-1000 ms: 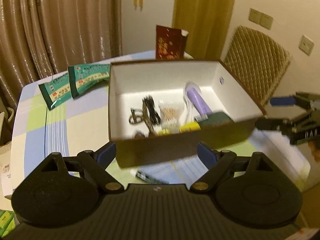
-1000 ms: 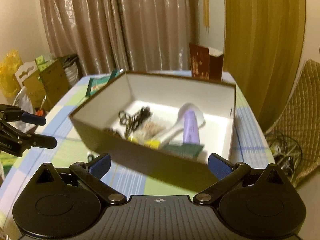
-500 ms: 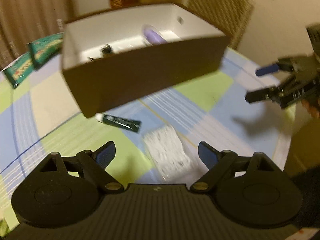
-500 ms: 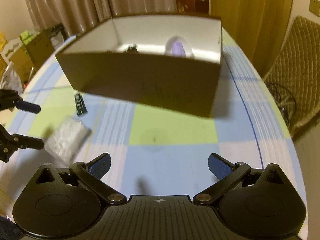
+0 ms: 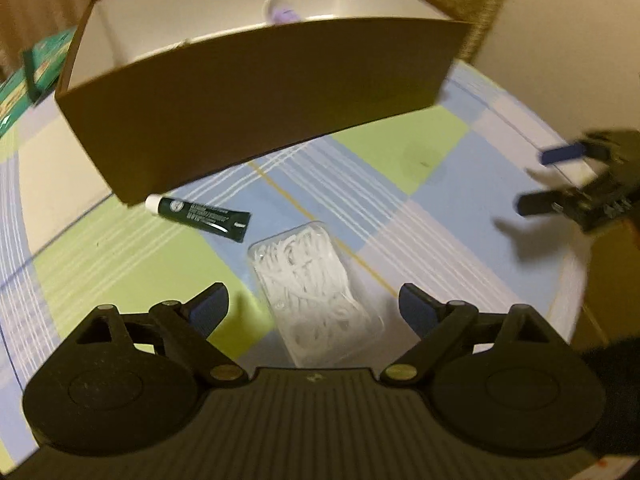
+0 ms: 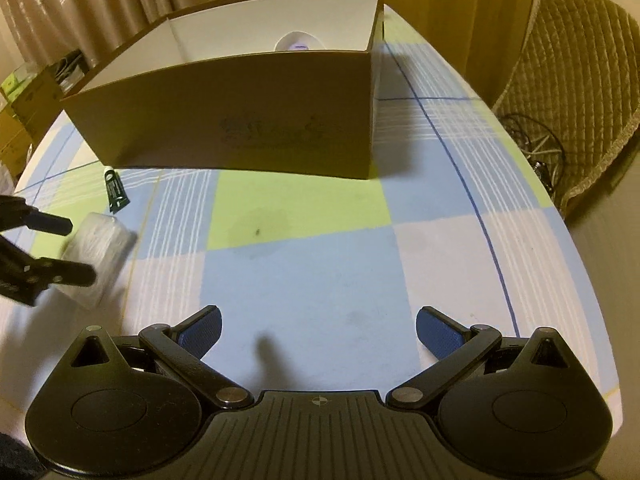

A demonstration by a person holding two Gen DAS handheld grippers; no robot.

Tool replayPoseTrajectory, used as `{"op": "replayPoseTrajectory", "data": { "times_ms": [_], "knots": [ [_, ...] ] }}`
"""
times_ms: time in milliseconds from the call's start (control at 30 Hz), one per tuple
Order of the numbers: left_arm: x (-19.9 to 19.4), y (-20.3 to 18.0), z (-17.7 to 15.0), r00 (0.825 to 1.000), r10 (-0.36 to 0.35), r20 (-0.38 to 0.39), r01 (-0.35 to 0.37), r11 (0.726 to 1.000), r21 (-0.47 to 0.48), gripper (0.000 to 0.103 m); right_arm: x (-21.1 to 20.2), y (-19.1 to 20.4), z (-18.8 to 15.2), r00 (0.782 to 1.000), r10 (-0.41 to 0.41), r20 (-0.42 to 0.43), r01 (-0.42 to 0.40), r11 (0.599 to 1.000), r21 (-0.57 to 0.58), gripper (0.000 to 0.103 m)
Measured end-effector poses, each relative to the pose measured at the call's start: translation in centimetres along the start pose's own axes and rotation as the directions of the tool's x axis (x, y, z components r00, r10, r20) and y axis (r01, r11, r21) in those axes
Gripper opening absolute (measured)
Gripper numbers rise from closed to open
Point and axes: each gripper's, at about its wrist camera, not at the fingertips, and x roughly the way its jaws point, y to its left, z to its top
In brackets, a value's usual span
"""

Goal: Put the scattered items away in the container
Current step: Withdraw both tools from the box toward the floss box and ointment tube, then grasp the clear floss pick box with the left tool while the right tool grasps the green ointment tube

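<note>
— Floss-pick packet (image 5: 316,296) lies just in front of the brown box (image 5: 256,100), between the spread, empty jaws of the left gripper (image 5: 314,308).

— Risk: slick plastic squirts sideways, bumping the dark tube (image 5: 198,218). Right gripper (image 6: 318,330) is spread wide too, empty.

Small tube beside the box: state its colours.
Dark green tube with a white cap and pale lettering; clearest in the left wrist view.

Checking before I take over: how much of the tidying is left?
Partly done: the box already holds at least a purple item. Nothing is in hand; the left gripper, jaws open, hovers over the clear packet. That packet and the dark green tube remain on the tablecloth. The right gripper is open and empty.
</note>
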Motion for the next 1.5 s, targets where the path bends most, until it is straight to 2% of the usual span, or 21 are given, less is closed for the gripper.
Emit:
{"op": "replayPoseTrajectory", "data": {
  "times_ms": [67, 133, 167, 333, 400, 500, 667, 833, 967, 1167, 1200, 1233, 1333, 1433, 1500],
  "knots": [
    [0.9, 0.0, 0.3, 0.999, 0.042, -0.017, -0.042, 0.998, -0.048, 0.088, 0.1, 0.0, 0.2, 1.000, 0.002, 0.002, -0.002, 1.000, -0.003, 0.101],
    [1.5, 0.1, 0.5, 0.998, 0.053, -0.025, -0.055, 0.995, -0.083, 0.080, 0.2, 0.0, 0.5, 1.000, 0.005, 0.004, -0.005, 1.000, -0.007, 0.101],
    [1.8, 0.1, 0.6, 0.998, 0.058, -0.028, -0.061, 0.994, -0.092, 0.074, 0.3, 0.1, 0.6, 1.000, 0.008, 0.004, -0.008, 1.000, -0.009, 0.101],
    [2.1, -0.1, 0.3, 0.997, 0.067, -0.026, -0.069, 0.990, -0.123, 0.066, 0.7, 0.5, 1.0, 1.000, 0.024, 0.003, -0.024, 0.999, -0.023, 0.101],
    [2.1, -0.3, 0.3, 0.997, 0.074, -0.017, -0.076, 0.991, -0.115, 0.056, 0.9, 0.8, 1.2, 0.999, 0.033, 0.003, -0.033, 0.999, -0.034, 0.101],
    [1.9, -0.3, 0.0, 0.995, 0.098, -0.007, -0.098, 0.989, -0.113, 0.054, 1.2, 1.7, 1.6, 0.999, 0.053, 0.005, -0.053, 0.997, -0.061, 0.101],
    [1.0, 1.1, -1.1, 0.989, 0.145, -0.011, -0.145, 0.974, -0.173, 0.054, 2.1, 3.8, 2.0, 0.994, 0.106, 0.005, -0.104, 0.987, -0.119, 0.101],
    [-0.2, 4.4, -2.7, 0.975, 0.220, -0.030, -0.220, 0.940, -0.260, 0.054, 3.8, 6.8, 2.8, 0.986, 0.166, -0.002, -0.163, 0.967, -0.198, 0.101],
    [-1.6, 7.5, -3.9, 0.960, 0.277, -0.046, -0.275, 0.898, -0.343, 0.054, 5.1, 9.4, 3.8, 0.976, 0.216, 0.006, -0.207, 0.942, -0.263, 0.101],
    [-3.4, 10.9, -5.0, 0.943, 0.330, -0.054, -0.321, 0.847, -0.425, 0.054, 7.9, 13.8, 5.8, 0.962, 0.270, 0.034, -0.240, 0.899, -0.366, 0.100],
    [-3.6, 11.3, -5.1, 0.941, 0.334, -0.054, -0.323, 0.842, -0.432, 0.054, 8.4, 14.5, 6.1, 0.960, 0.278, 0.037, -0.244, 0.892, -0.380, 0.093],
    [-3.7, 11.7, -5.2, 0.940, 0.336, -0.054, -0.325, 0.838, -0.438, 0.054, 8.9, 15.2, 6.4, 0.957, 0.286, 0.039, -0.248, 0.884, -0.395, 0.082],
    [-4.1, 12.5, -5.4, 0.938, 0.343, -0.057, -0.330, 0.828, -0.453, 0.054, 10.7, 17.1, 7.3, 0.950, 0.311, 0.028, -0.270, 0.864, -0.424, 0.066],
    [-4.2, 13.1, -5.3, 0.936, 0.347, -0.057, -0.333, 0.820, -0.465, 0.054, 12.0, 18.6, 7.9, 0.945, 0.325, 0.037, -0.274, 0.847, -0.455, 0.056],
    [-4.1, 13.4, -5.2, 0.936, 0.348, -0.054, -0.331, 0.818, -0.471, 0.054, 12.8, 19.4, 8.3, 0.945, 0.325, 0.035, -0.272, 0.841, -0.467, 0.045]
  ]
}}
